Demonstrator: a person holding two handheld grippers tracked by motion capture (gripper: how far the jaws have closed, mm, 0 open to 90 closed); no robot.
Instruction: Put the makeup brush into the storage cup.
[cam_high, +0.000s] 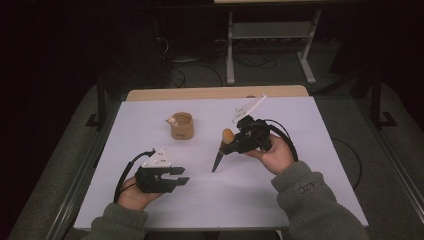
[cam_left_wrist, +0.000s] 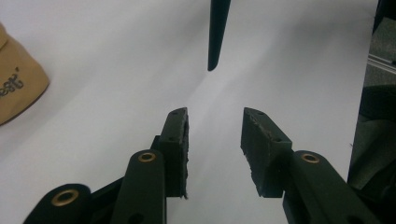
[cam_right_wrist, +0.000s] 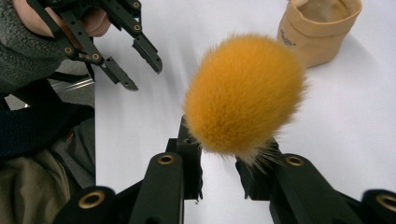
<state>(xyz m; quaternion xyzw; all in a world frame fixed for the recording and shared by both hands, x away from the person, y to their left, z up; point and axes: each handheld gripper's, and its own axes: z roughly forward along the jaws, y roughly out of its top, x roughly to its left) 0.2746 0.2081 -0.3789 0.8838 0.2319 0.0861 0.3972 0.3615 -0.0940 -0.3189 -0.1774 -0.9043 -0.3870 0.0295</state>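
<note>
High view, right gripper (cam_high: 234, 142) pinching a makeup brush (cam_high: 223, 149) above the white table (cam_high: 300, 175), orange bristle head (cam_right_wrist: 243, 93) up, dark pointed handle (cam_left_wrist: 217, 32) slanting down toward the left gripper (cam_high: 181, 176), jaws spread, empty, tan cup (cam_high: 182, 125) well behind.

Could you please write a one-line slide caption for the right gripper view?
Right claw shut on an orange-bristled brush, tan cup beyond, left claw open.

A small tan fabric pouch (cam_high: 182, 126) is sat toward the back of the white-covered counter (cam_high: 300, 200), left of centre. A black-handled, orange-bristled makeup brush (cam_high: 223, 148) is found to its right, nearer the front, handle tip pointed down at the counter.
</note>
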